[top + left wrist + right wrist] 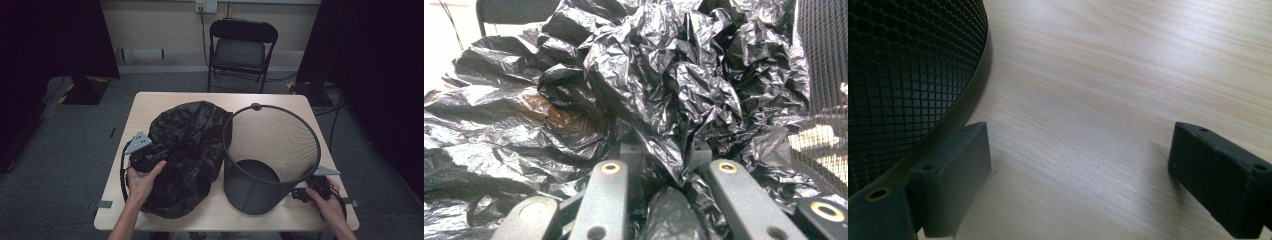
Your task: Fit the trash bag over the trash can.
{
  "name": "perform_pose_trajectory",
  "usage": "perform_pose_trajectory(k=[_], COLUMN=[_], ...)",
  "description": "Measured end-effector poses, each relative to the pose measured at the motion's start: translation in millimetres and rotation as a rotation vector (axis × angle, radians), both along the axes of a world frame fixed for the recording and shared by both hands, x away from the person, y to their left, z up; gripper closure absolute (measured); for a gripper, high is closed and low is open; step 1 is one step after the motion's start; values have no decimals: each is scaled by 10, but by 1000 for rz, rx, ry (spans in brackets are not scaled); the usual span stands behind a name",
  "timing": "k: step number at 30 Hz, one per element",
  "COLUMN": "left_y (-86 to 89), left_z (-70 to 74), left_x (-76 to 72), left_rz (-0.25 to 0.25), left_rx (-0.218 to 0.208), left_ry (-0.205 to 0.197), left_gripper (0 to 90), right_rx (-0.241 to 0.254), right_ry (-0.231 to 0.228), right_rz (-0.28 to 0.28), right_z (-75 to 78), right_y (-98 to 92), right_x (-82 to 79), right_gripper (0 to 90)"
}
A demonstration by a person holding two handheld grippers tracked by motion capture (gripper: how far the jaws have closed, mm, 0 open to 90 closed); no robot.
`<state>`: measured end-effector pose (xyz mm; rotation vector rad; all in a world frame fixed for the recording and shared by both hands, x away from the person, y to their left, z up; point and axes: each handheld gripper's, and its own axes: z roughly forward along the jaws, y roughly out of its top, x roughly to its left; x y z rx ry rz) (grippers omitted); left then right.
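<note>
A crumpled black plastic bag [185,150] lies bulging on the left half of the wooden table [165,100]. My left gripper [150,156] is at the bag's left side and is shut on it. In the left gripper view, a fold of the bag [649,90] is pinched between the jaws of the left gripper [664,160]. A black mesh wastebasket [270,150] stands upright to the right of the bag and touches it. My right gripper [301,194] rests low at the basket's right base. In the right gripper view, the right gripper [1080,165] is open with bare table between its jaws, and the basket wall [908,75] stands just left of the left jaw.
A black folding chair [240,47] stands behind the table's far edge. Dark curtains hang at both sides, and cables run along the floor at the right. The table [1108,75] is bare wood to the right of the basket.
</note>
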<state>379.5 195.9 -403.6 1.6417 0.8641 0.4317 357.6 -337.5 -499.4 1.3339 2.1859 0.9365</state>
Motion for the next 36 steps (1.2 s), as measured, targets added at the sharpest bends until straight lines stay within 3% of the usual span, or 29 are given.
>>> perform_pose_trajectory(k=[10, 33, 36], left_y=[107, 251, 271], left_z=[90, 471, 513], left_x=[-19, -209, -244], left_rz=[6, -49, -56], left_rx=[-40, -154, -153], left_ry=[-18, -143, -158], left_gripper=[780, 779, 779], right_rx=[1, 1, 0], right_ry=[0, 0, -1], right_rz=[1, 2, 3], right_z=[0, -1, -1], right_y=[0, 0, -1], right_x=[1, 1, 1], right_gripper=[91, 90, 91])
